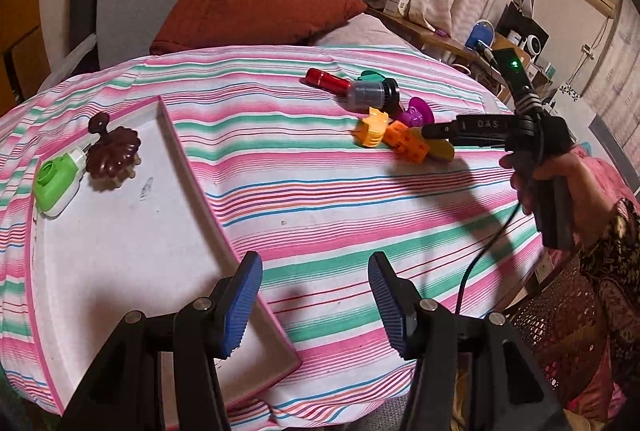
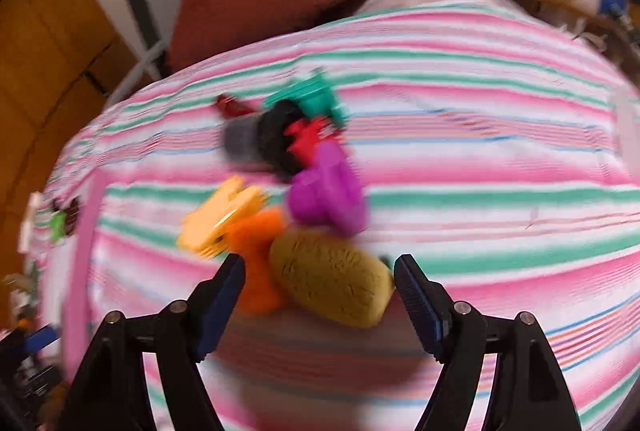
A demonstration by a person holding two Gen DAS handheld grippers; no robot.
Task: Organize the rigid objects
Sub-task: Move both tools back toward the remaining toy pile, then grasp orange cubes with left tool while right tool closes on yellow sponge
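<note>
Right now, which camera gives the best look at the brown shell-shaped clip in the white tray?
The left wrist view. There the brown shell-shaped clip is sharp and unobstructed, lying in the white tray beside a green and white item. The right wrist view is motion-blurred and shows only a dark smudge at its left edge.

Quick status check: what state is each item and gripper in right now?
left gripper: open, empty, over the tray's near edge
right gripper: open, at the toy pile, gripping nothing
tray: holds two items
green-and-white item: in tray
brown clip: in tray, touching the green-and-white item
red flashlight: lying on cloth
mustard piece: between the right gripper's open fingers
</note>
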